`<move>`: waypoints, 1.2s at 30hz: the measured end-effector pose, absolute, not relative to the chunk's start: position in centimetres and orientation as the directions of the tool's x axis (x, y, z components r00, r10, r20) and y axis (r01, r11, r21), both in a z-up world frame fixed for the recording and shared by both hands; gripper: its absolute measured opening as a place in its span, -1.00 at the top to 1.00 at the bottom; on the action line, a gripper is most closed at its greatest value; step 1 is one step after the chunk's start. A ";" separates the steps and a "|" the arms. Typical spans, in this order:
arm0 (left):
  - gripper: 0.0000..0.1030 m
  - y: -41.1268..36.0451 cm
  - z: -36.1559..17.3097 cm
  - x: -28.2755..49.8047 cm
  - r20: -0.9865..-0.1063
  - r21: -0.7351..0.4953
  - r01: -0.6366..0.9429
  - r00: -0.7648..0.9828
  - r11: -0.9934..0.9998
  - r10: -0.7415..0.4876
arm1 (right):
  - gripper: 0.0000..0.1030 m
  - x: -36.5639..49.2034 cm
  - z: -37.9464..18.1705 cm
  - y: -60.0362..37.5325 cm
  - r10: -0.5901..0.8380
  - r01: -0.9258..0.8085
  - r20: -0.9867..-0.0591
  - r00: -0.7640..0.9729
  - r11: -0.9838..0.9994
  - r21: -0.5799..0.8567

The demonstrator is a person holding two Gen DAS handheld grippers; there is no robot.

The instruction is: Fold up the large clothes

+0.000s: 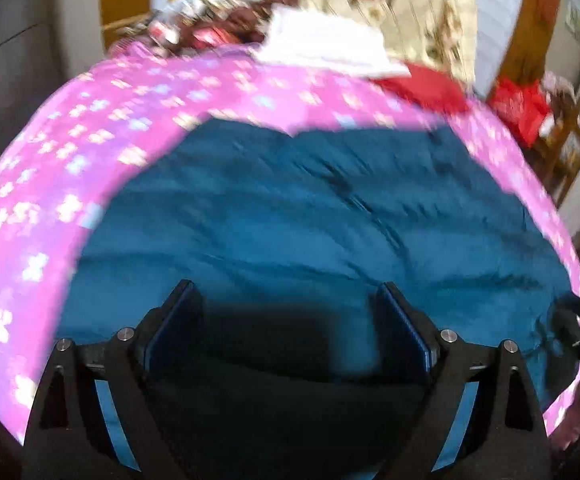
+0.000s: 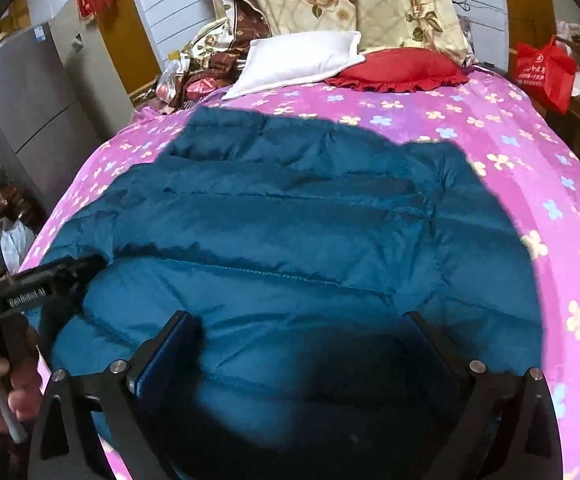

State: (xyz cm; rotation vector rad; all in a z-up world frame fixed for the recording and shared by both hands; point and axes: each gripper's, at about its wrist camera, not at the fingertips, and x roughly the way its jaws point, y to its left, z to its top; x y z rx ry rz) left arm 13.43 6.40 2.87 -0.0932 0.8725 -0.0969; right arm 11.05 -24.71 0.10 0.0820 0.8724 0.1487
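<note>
1. Right gripper (image 2: pixel 296 322): jaws spread wide, nothing between them, poised over the near part of the blue padded jacket (image 2: pixel 290 232).
2. Left gripper (image 1: pixel 286 292): jaws likewise wide apart and empty, over the same garment. The left wrist view is blurred, so contact with the fabric cannot be confirmed. In the right wrist view this tool sits at the jacket's left edge, near the left edge of the bed.
3. Jacket: lies spread flat across the pink flowered bedspread (image 2: pixel 510 160), covering most of the near and middle of the bed. No fold is visible yet.
4. Recommended practice, in my judgement: take hold at matching points on one edge, both pads pinching through the full quilted thickness, then lift together and carry the edge over evenly. Puffy filling tends to spring back and slip.
5. Far edge of bed: white pillow (image 2: pixel 302 60) and red cushion (image 2: pixel 398 68), clear of the jacket.
</note>
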 end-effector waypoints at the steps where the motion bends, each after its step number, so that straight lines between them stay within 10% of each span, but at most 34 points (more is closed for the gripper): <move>1: -0.76 7.6 3.1 13.4 -0.755 -0.119 0.024 0.647 0.993 -0.106 | -0.98 10.6 1.0 -25.3 0.140 -0.088 -0.741 0.657 0.990 0.109; 8: -0.76 17.6 0.0 17.6 -0.846 -0.176 -0.143 0.527 0.974 -0.075 | -0.98 9.5 1.7 -32.0 0.092 0.008 -0.722 0.686 0.991 0.134; 24: -0.96 17.4 -3.5 23.3 -0.843 -0.337 0.014 0.441 0.941 -0.309 | -0.99 13.2 -5.2 -39.4 0.243 0.095 -0.801 0.547 0.933 0.348; 31: -0.24 16.6 -3.4 22.1 -0.789 -0.309 0.094 0.530 0.946 -0.310 | -1.00 14.0 -6.3 -40.6 0.393 -0.029 -0.738 0.548 0.891 0.453; 36: -0.36 16.3 -4.0 22.5 -0.787 -0.293 0.100 0.540 0.951 -0.299 | -0.92 15.7 -7.0 -38.6 0.600 -0.256 -0.661 0.450 0.796 0.549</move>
